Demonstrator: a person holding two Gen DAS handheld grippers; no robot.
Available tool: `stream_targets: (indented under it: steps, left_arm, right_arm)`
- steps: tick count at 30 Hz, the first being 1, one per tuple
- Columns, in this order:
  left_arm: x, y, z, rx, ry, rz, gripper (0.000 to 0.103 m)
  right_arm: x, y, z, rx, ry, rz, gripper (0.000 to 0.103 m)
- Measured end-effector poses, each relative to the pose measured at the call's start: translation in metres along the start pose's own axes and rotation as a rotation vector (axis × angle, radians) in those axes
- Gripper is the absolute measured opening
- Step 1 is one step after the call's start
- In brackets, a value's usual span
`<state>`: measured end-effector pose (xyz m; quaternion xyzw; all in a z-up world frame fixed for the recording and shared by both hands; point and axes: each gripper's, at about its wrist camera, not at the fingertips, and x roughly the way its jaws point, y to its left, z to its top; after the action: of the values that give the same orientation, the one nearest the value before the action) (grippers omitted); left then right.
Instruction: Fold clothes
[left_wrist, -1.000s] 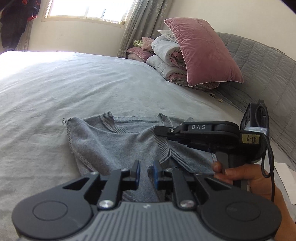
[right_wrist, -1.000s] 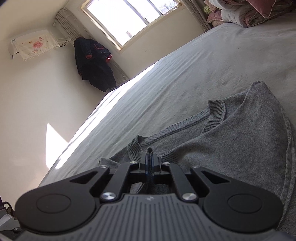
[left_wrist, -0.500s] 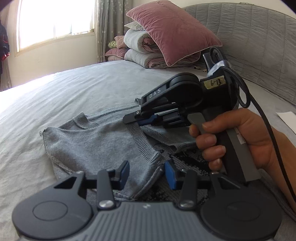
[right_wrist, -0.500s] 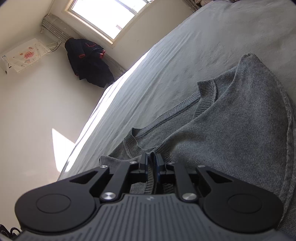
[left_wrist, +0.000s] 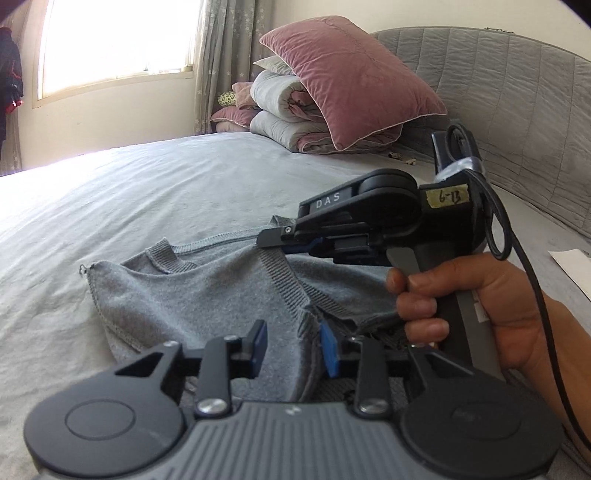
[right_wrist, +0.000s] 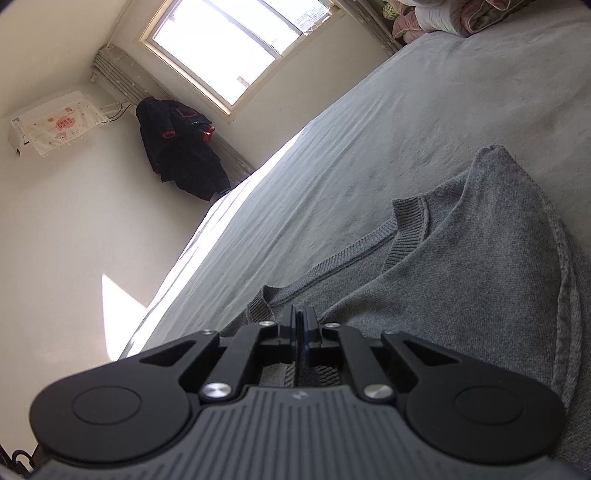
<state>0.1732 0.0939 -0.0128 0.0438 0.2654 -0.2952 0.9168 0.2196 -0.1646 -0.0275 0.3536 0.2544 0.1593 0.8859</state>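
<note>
- A grey knitted sweater with a ribbed neckline (left_wrist: 207, 295) lies bunched near the middle of a wide bed under a pale grey sheet (left_wrist: 147, 192), its collar end lifted off the bedding
- The right gripper (right_wrist: 298, 325), black and held in a person's hand (left_wrist: 480, 306), is clamped tight on the ribbed neck edge, pulling it up into a ridge
- The left gripper (left_wrist: 293, 347) sits low over the near fold with its blue pads (left_wrist: 259, 341) spreading apart; cloth lies between them, and the right-hand pad appears to brush it without a grip
- The step looks like re-gripping the shoulder line before a fold; next the left likely needs a fresh pinch level with the right
- Behind, a plum velvet pillow (left_wrist: 351, 81) leans on rolled duvets by a quilted grey headboard (left_wrist: 517, 92)
</note>
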Motion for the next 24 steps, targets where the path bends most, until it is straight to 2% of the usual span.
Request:
stream_targets:
  steps: [2, 4, 5, 12, 15, 17, 22, 23, 24]
  left_arm:
    - [0.002, 0.021, 0.005, -0.031, -0.011, 0.056, 0.039]
    - [0.007, 0.040, 0.009, -0.054, -0.019, 0.111, 0.029]
    - [0.012, 0.048, 0.012, -0.055, -0.019, 0.137, 0.021]
    - [0.058, 0.096, 0.013, -0.127, 0.029, 0.273, 0.016]
    - [0.061, 0.105, 0.012, -0.194, 0.023, 0.272, 0.016]
    - [0.052, 0.102, 0.015, -0.232, 0.023, 0.278, 0.018]
    - [0.007, 0.077, 0.014, -0.328, 0.045, 0.265, 0.021]
    - [-0.004, 0.072, 0.013, -0.347, 0.055, 0.252, 0.022]
    - [-0.015, 0.065, 0.012, -0.345, 0.071, 0.241, 0.026]
  right_arm:
    - [-0.001, 0.002, 0.000, -0.005, -0.010, 0.005, 0.006]
    - [-0.001, 0.001, 0.000, -0.002, -0.010, 0.006, 0.006]
    - [-0.001, 0.000, -0.001, 0.001, -0.010, 0.006, 0.006]
    - [0.006, 0.001, 0.000, -0.019, 0.002, -0.027, 0.006]
    - [0.008, 0.000, 0.000, -0.016, 0.011, -0.034, 0.007]
    - [0.007, 0.001, 0.001, -0.010, 0.010, -0.028, 0.015]
    - [0.000, 0.009, 0.004, -0.004, 0.019, 0.004, 0.019]
    - [-0.003, 0.010, 0.004, -0.003, 0.025, -0.006, 0.028]
    - [-0.006, 0.012, 0.003, -0.001, 0.030, -0.023, 0.041]
